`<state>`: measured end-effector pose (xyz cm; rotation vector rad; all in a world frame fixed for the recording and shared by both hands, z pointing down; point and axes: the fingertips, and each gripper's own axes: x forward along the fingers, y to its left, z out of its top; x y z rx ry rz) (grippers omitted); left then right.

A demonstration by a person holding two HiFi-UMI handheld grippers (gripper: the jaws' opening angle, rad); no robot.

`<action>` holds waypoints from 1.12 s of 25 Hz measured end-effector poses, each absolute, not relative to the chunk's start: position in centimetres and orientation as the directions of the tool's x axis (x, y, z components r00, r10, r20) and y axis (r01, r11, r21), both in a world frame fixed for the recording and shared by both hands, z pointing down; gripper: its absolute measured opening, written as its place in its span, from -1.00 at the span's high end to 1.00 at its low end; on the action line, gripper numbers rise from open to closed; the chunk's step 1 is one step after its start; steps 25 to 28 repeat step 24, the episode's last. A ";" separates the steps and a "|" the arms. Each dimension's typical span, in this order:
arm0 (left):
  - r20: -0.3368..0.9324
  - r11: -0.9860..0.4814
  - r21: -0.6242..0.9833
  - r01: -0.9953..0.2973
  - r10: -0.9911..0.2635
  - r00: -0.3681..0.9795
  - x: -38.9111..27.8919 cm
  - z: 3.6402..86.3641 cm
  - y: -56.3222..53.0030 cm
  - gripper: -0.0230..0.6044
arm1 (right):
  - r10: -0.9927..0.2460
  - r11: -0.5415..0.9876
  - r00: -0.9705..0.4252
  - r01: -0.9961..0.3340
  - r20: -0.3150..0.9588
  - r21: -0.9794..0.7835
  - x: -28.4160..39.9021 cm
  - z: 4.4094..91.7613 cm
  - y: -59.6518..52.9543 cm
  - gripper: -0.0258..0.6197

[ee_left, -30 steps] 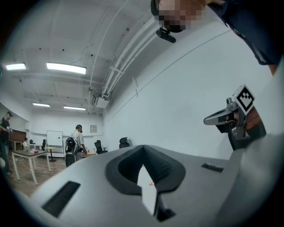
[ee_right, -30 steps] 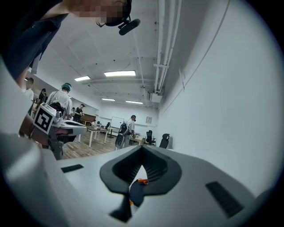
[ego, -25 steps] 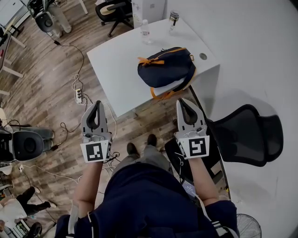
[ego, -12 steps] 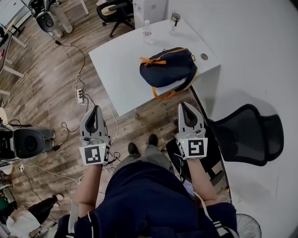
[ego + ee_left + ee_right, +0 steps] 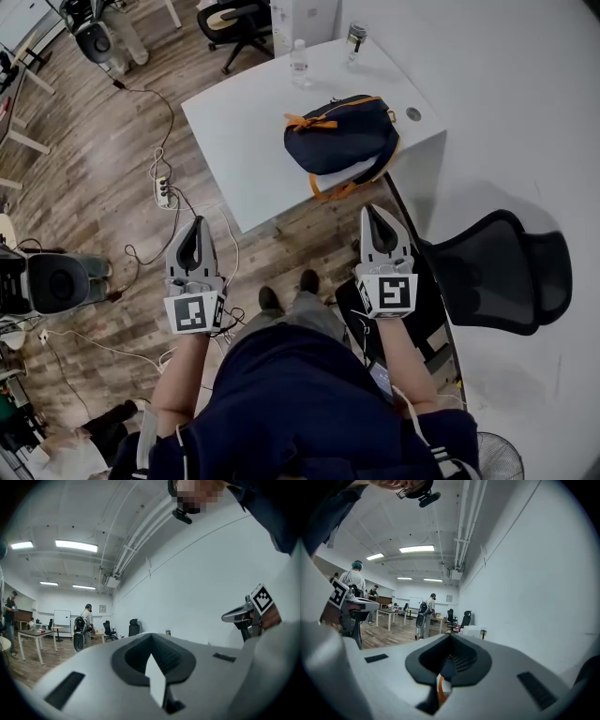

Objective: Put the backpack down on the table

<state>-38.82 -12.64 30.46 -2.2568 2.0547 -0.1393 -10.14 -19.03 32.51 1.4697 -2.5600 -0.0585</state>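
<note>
Though mostly behind right hand-held gripper (image 5: 450,635), backpack (image 5: 447,667) sliver.

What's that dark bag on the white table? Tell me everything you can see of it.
It is a navy backpack with orange piping and straps, seemingly fabric, with a pale panel showing along its near side. It lies on its side on the white table, by the table's right edge. Only the table touches it.

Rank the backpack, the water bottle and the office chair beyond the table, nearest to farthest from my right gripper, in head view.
1. backpack, near side of the table
2. water bottle, its far edge
3. office chair, beyond it
</note>
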 end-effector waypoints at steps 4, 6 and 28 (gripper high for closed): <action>0.011 -0.099 -0.129 -0.987 -0.995 0.098 -38.8 30.7 -12.5 0.92 | -0.858 0.511 -0.491 -0.848 0.150 0.143 -10.3 32.6 -19.1 0.94; 0.011 -0.097 -0.131 -0.987 -0.995 0.096 -38.9 30.8 -12.6 0.92 | -0.861 0.507 -0.489 -0.849 0.141 0.147 -10.4 32.4 -19.2 0.94; 0.017 -0.089 -0.132 -0.987 -0.996 0.088 -38.8 31.4 -12.3 0.92 | -0.854 0.519 -0.505 -0.838 0.124 0.169 -10.9 31.8 -19.2 0.94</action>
